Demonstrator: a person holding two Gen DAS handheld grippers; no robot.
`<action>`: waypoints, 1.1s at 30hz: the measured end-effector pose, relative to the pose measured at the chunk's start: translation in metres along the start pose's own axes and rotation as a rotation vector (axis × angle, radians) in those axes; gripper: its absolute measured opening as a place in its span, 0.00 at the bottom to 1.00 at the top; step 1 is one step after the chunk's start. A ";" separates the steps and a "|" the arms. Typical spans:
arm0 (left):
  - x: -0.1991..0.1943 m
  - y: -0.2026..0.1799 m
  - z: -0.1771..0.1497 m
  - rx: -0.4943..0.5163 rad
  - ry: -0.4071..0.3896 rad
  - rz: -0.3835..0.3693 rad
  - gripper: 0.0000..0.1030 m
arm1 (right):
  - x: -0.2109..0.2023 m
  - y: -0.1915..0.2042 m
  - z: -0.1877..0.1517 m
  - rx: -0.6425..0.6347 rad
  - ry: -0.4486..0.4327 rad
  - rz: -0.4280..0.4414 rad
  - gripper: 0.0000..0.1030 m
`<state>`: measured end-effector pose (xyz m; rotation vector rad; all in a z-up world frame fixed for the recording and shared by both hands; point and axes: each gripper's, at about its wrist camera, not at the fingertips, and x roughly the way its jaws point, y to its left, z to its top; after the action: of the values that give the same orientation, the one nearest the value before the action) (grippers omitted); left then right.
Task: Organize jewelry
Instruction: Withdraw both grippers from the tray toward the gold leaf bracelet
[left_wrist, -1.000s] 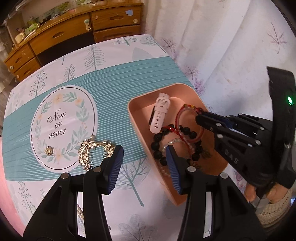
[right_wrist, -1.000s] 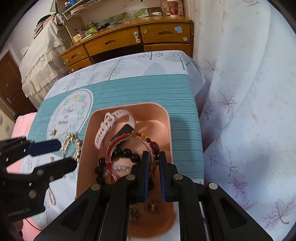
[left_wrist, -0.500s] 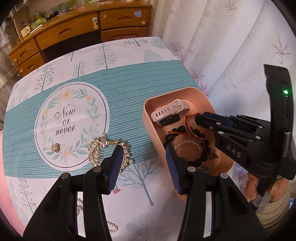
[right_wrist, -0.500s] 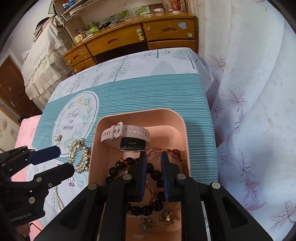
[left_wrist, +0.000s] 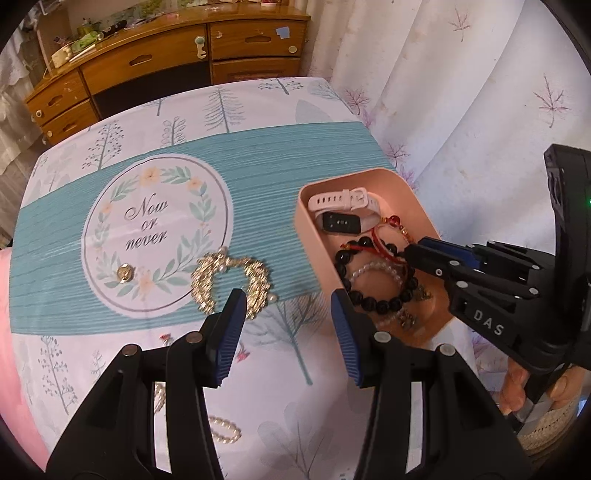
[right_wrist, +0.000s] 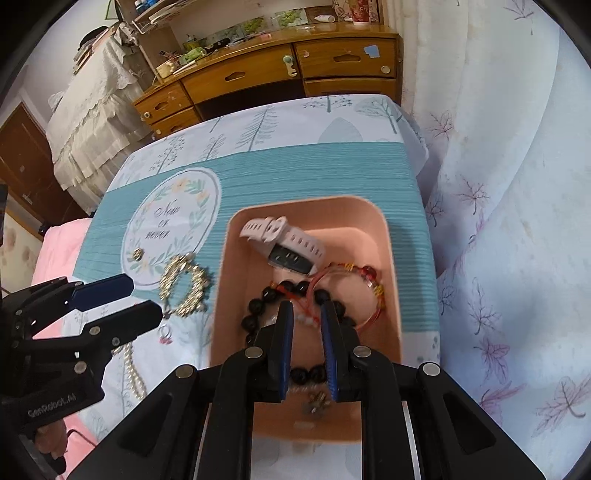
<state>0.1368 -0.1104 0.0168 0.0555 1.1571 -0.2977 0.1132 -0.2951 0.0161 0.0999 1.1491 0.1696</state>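
Note:
A pink tray (right_wrist: 388, 236) (left_wrist: 301, 221) on the table holds a pale pink watch (right_wrist: 284, 240) (left_wrist: 345, 201), a black bead bracelet (left_wrist: 373, 301) (right_wrist: 255, 310), a red string bracelet (right_wrist: 354, 288) (left_wrist: 384, 236) and a clear bead bracelet (left_wrist: 375, 267). My right gripper (right_wrist: 306, 314) (left_wrist: 410, 254) hovers over the tray, jaws slightly apart, holding nothing. My left gripper (left_wrist: 286, 310) (right_wrist: 144, 299) is open and empty above the cloth, left of the tray. A gold pearl hair comb (left_wrist: 229, 280) (right_wrist: 183, 284) lies just beyond it.
A small gold earring (left_wrist: 123, 274) (right_wrist: 137, 254) sits on the round "Now or never" print. Pearl strands (left_wrist: 221, 432) (right_wrist: 131, 369) lie near the front edge. A wooden dresser (left_wrist: 166, 62) stands behind the table. A curtain (left_wrist: 461, 92) hangs at the right.
My right gripper let the red string bracelet drop into the tray and opened a little. Both grippers drew back, so the view widened.

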 end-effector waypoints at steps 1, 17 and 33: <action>-0.003 0.002 -0.003 -0.003 -0.001 0.002 0.43 | -0.002 0.001 -0.003 -0.003 0.002 0.006 0.15; -0.093 0.093 -0.049 -0.146 -0.093 0.055 0.43 | -0.057 0.093 -0.015 -0.141 -0.031 0.093 0.41; -0.057 0.177 -0.036 -0.239 -0.015 0.073 0.54 | 0.030 0.179 0.049 -0.386 0.140 0.046 0.40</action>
<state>0.1295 0.0782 0.0350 -0.1142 1.1663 -0.0936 0.1546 -0.1136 0.0389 -0.2305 1.2344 0.4415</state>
